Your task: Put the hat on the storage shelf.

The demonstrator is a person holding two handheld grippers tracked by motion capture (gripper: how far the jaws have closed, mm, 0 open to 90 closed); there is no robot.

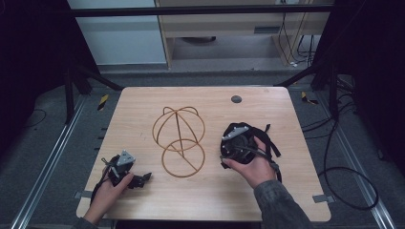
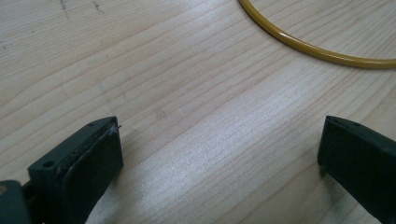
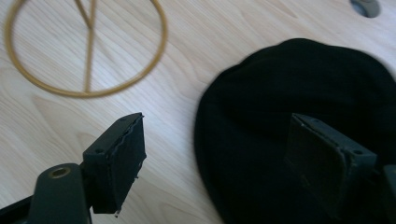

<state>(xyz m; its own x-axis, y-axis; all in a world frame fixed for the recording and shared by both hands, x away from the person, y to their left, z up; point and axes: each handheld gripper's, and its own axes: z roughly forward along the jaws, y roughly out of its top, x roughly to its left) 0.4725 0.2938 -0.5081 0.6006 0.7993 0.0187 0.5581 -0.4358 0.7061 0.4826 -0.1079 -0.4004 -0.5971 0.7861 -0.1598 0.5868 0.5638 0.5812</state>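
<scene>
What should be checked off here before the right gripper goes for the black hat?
1. Right gripper jaws stand apart: ok.
2. Black hat lies flat on the table, nothing on it: ok.
3. Hat's near edge sits between the right jaws: ok; whether a pad already touches the cloth: cannot tell.
4. Wire hat stand stands apart from the hat, with bare wood between: ok.
5. Left gripper open over bare wood, its jaws empty: ok.
6. Stand's base ring is beyond the left jaws, not between them: ok.
</scene>
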